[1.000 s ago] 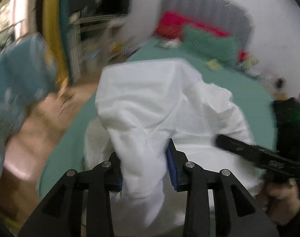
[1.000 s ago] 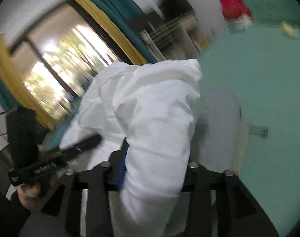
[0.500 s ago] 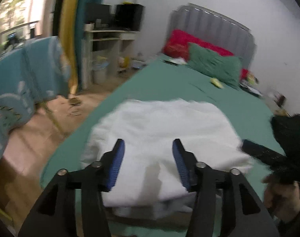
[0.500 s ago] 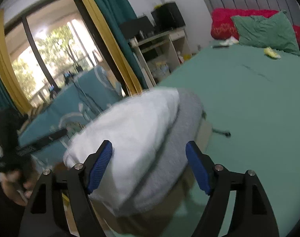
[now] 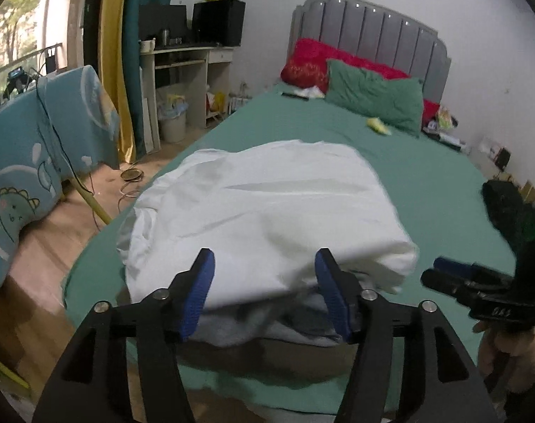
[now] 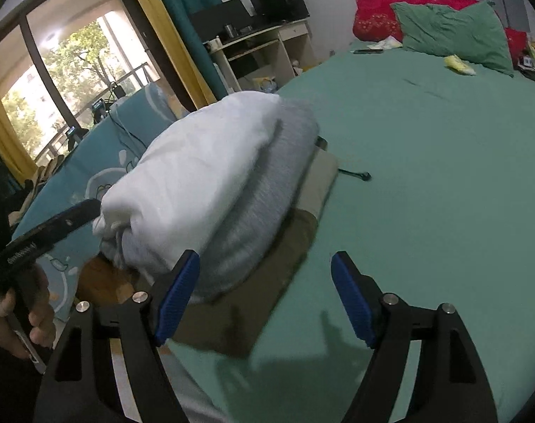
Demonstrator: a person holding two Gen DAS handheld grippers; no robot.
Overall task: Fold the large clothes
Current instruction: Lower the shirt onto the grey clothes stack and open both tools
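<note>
OK, both my hand-held grippers, left [image 5: 264, 292] and right [image 6: 265, 296], have just been opening, nothing gripped; folded white cloth garment [image 5: 267, 211] sits on grey one (stacked) on green bed [image 6: 426, 162].

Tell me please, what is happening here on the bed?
A person is folding clothes on the green bed with a gripper in each hand. The folded white garment lies on top of a grey garment and a brown one, forming a stack. The left gripper and the right gripper have just been opening; both are open now, with nothing held between the jaws.
</note>
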